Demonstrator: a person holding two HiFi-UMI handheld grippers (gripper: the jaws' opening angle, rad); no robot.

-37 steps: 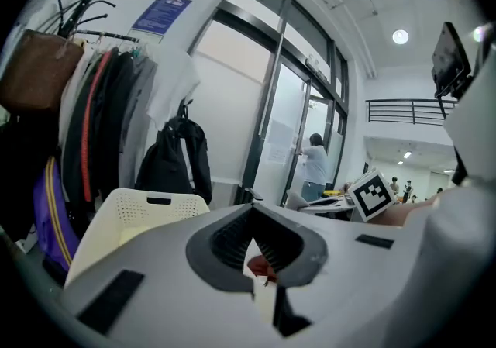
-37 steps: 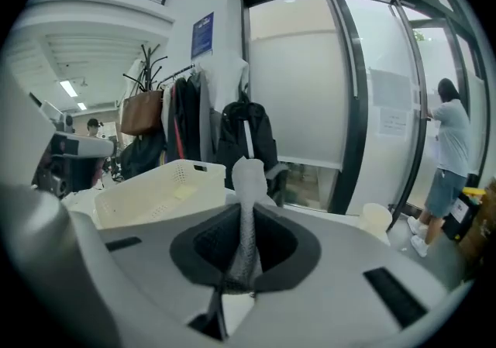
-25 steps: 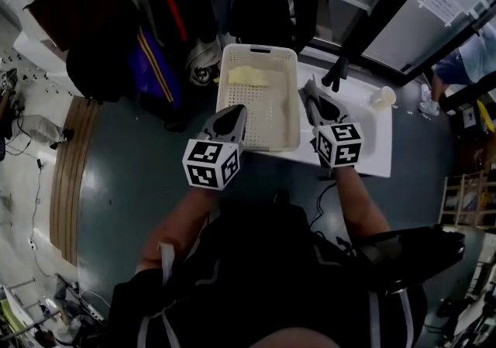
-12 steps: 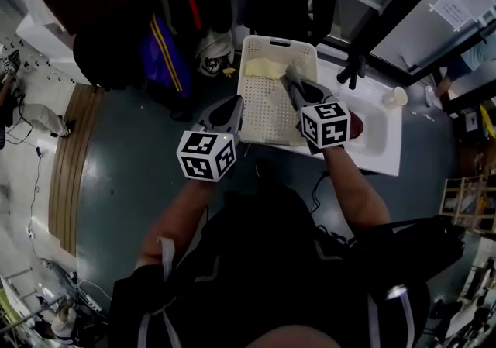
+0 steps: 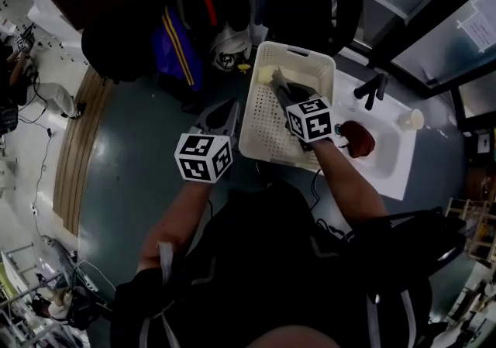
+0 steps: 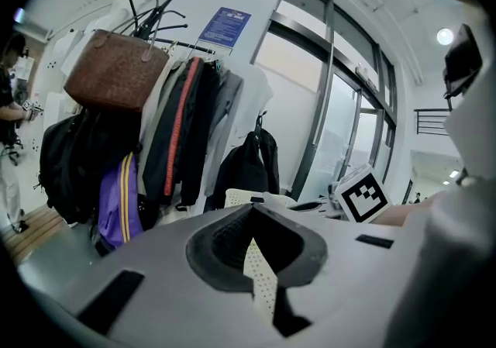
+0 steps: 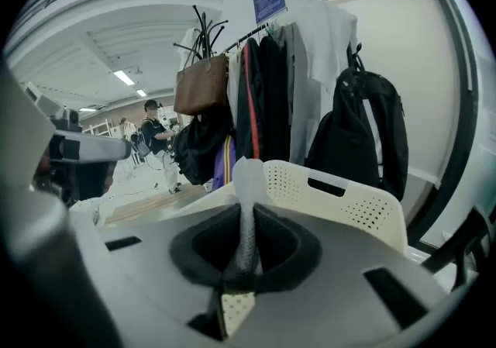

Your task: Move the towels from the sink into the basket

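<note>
A pale towel (image 7: 249,176) is pinched in the right gripper (image 5: 279,84), whose jaws are closed narrowly on a thin fold of it. The gripper is held over the far end of the basket (image 5: 256,118) and is pointed toward the far rim. The fold is seen standing on edge, its long axis running along the jaws toward that rim, with free cloth rising past the tips. The cloth is judged light, soft and limp, likely to sag and trail, so a bunched fold near the middle is better taken than a corner. A dark red towel (image 5: 356,138) is seen crumpled in the sink (image 5: 391,156), at the end nearest the basket. The left gripper (image 5: 226,112) is held just outside the basket's left wall, jaws together, nothing between them
</note>
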